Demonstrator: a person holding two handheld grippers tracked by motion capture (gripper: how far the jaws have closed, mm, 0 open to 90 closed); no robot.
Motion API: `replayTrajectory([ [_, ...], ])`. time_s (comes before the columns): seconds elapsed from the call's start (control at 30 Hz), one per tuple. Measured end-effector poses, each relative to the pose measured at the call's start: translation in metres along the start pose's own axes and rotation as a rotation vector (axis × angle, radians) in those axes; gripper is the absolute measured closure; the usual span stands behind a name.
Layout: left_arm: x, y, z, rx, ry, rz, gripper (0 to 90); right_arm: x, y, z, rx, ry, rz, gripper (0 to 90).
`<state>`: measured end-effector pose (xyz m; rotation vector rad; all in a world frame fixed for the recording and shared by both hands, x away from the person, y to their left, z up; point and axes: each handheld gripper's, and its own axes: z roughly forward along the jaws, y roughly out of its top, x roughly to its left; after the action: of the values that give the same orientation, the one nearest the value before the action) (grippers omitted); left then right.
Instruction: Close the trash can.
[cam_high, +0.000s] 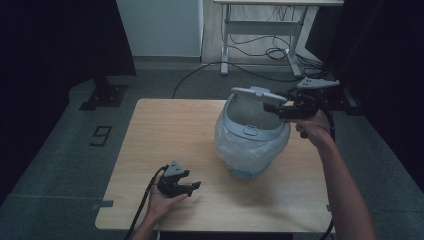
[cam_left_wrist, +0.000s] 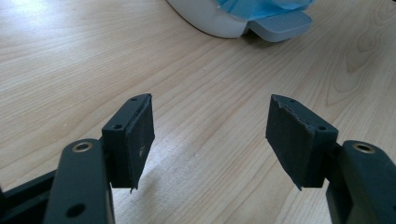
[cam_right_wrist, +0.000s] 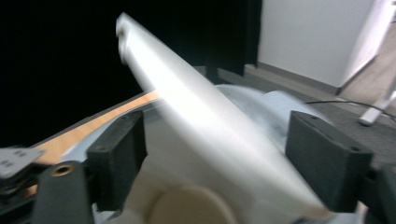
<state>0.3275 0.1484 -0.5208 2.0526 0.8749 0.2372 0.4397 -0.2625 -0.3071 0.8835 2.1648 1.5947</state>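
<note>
In the high view a small pedal bin (cam_high: 252, 137) with a clear bag inside is seen on the right part of the wooden table (cam_high: 165, 130), and its lid (cam_high: 257, 94) is raised at the far side. The right gripper (cam_high: 272, 106) is held at the lid's right edge, above the rim of the bin. In the right gripper view the pale lid (cam_right_wrist: 196, 126) is seen passing slantwise between the two black jaws, blurred; the jaws stand wide apart and it cannot be told whether the pads press on it, so the lid is judged to be between them rather than firmly gripped.

The left gripper (cam_high: 192, 186) is rested near the front edge of the table, well apart from the bin. In the left gripper view its jaws are parted, nothing is held between them, and the bin's foot pedal (cam_left_wrist: 280, 25) is seen further off on the table.

The step in hand is judged to be the handling of the lid, either its opening or its letting down. For the next move the lid should be guided slowly on its hinge, so that it does not drop, and the bin may need to be steadied by the free gripper.
</note>
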Motion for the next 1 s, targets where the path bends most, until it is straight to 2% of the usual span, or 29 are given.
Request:
replayTrajectory([
  [0.03,-0.001,0.0,0.0,0.001,0.0,0.002,32.1,0.002,-0.001,-0.001,-0.002,0.01,0.0,17.8],
  [0.07,-0.001,0.0,0.0,0.0,-0.002,0.003,32.1,0.007,-0.004,-0.002,-0.005,0.043,0.004,16.6],
  [0.17,-0.003,0.0,0.001,0.003,-0.004,0.005,32.1,0.017,-0.01,-0.004,0.001,0.07,-0.001,15.9],
  [0.33,-0.004,0.001,0.002,0.007,-0.005,0.009,32.1,0.022,-0.02,0.0,0.046,0.072,-0.002,17.6],
  [0.37,-0.004,0.001,0.002,0.008,-0.005,0.009,32.1,0.022,-0.021,0.001,0.052,0.053,-0.002,18.2],
  [0.5,-0.004,0.001,0.003,0.011,-0.004,0.009,32.1,0.026,-0.023,0.011,0.071,-0.094,-0.039,20.1],
  [0.53,-0.003,0.0,0.003,0.012,-0.003,0.009,32.1,0.028,-0.023,0.015,0.069,-0.13,-0.034,20.2],
  [0.67,-0.004,0.0,0.002,0.01,-0.002,0.008,32.1,0.037,-0.02,0.023,0.077,-0.22,0.0,20.9],
  [0.83,-0.005,0.0,0.001,0.006,0.001,0.01,32.1,0.045,-0.019,0.023,0.086,-0.262,0.006,25.4],
  [0.87,-0.005,0.001,0.001,0.006,0.002,0.01,32.1,0.046,-0.019,0.023,0.089,-0.268,0.005,29.0],
  [0.9,-0.004,0.001,0.0,0.004,0.003,0.011,32.1,0.049,-0.019,0.024,0.109,-0.282,-0.027,31.1],
  [0.93,-0.004,0.001,0.0,0.003,0.004,0.009,32.1,0.05,-0.019,0.023,0.111,-0.28,-0.017,31.2],
  [1.0,-0.004,0.001,0.0,0.002,0.006,0.009,32.1,0.052,-0.019,0.022,0.112,-0.28,-0.026,30.8],
])
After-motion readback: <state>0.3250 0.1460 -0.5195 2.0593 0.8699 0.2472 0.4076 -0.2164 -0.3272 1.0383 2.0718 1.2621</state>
